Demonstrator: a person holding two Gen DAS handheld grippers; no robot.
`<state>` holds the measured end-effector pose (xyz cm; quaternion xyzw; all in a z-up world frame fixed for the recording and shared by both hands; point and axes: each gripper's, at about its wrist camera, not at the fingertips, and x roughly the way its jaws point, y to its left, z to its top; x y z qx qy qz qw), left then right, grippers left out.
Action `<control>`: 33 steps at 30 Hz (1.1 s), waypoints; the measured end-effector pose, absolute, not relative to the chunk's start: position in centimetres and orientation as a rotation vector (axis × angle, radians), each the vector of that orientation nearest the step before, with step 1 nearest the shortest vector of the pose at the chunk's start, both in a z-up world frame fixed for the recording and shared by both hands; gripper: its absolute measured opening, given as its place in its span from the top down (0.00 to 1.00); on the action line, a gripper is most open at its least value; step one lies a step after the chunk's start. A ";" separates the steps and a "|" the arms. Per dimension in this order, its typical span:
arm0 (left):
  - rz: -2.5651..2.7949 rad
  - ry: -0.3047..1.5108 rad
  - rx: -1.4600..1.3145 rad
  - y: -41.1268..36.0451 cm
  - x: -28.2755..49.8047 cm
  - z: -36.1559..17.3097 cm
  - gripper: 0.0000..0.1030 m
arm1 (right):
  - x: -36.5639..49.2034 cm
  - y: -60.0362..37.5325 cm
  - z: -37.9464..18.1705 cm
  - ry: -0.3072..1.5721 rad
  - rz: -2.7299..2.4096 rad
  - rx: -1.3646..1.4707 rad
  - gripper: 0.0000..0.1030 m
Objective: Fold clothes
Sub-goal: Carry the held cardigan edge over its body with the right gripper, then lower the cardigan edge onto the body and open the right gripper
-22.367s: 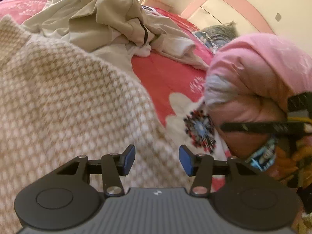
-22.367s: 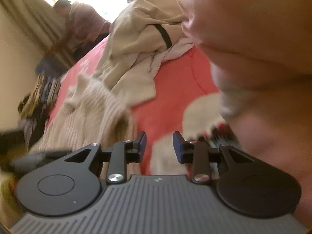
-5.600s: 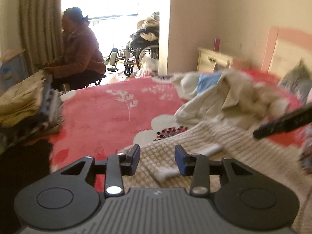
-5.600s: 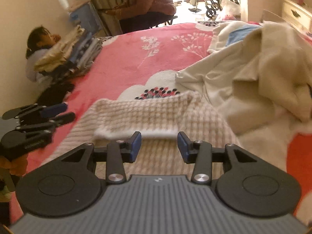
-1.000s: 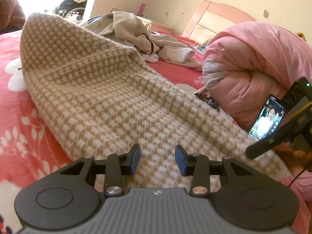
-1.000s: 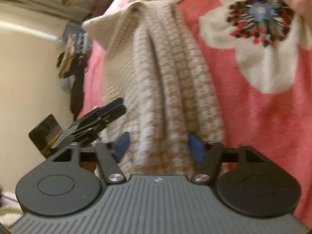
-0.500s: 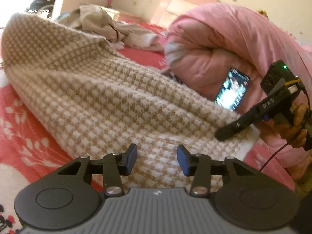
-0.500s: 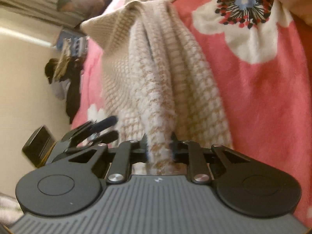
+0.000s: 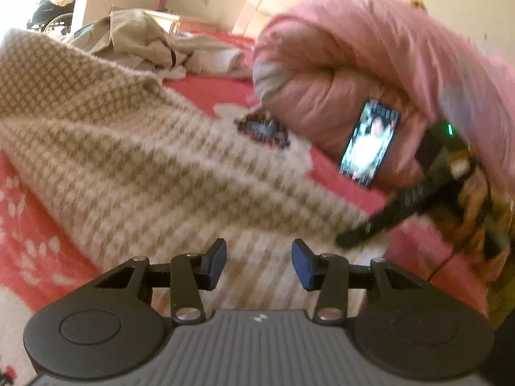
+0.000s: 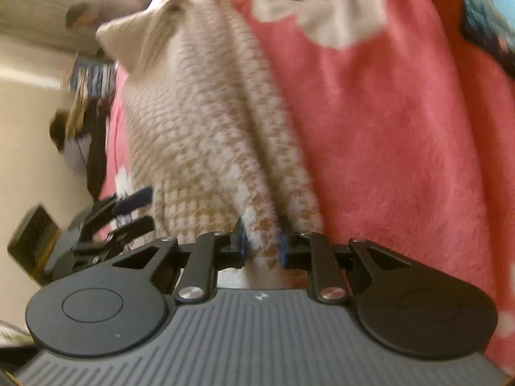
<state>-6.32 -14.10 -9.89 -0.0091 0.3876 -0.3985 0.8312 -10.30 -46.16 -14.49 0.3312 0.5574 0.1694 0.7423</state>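
- Nearest in the right wrist view, the right gripper [image 10: 261, 244] has its two blue pads pinched on one bunched edge of the houndstooth sweater [image 10: 206, 122], a thick fold of knit squeezed between them.
- In the left wrist view, the left gripper [image 9: 259, 265] has its two fingers partly apart and bare, hovering over the same sweater's hem with nothing between them.
- The one sweater lies stretched across the red floral blanket [image 10: 402, 135], rising to a peak at its far end.
- One lit phone [image 9: 370, 143] leans against one rolled pink quilt [image 9: 370, 51], just past the sweater.
- Farther back sits one heap of beige clothes [image 9: 138, 41].
- Farthest, blurred, one seated person [image 10: 106, 3] by the wall.
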 end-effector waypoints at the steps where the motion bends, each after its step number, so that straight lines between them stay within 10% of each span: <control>1: -0.845 0.816 -0.021 -14.6 -6.0 -9.8 0.56 | -10.4 -46.0 -14.2 1.213 0.377 0.697 0.79; 13: -0.844 0.801 0.090 -17.9 -6.5 -12.0 0.50 | -1.9 -41.4 -4.0 0.906 0.419 0.170 0.62; 25: -0.866 0.798 0.073 -17.7 -6.4 -12.1 0.47 | 12.3 -31.5 -8.4 0.797 0.520 -0.146 0.65; 33: -0.870 0.796 0.061 -17.4 -6.4 -12.2 0.47 | 12.5 -33.5 -8.6 0.794 0.572 0.044 0.94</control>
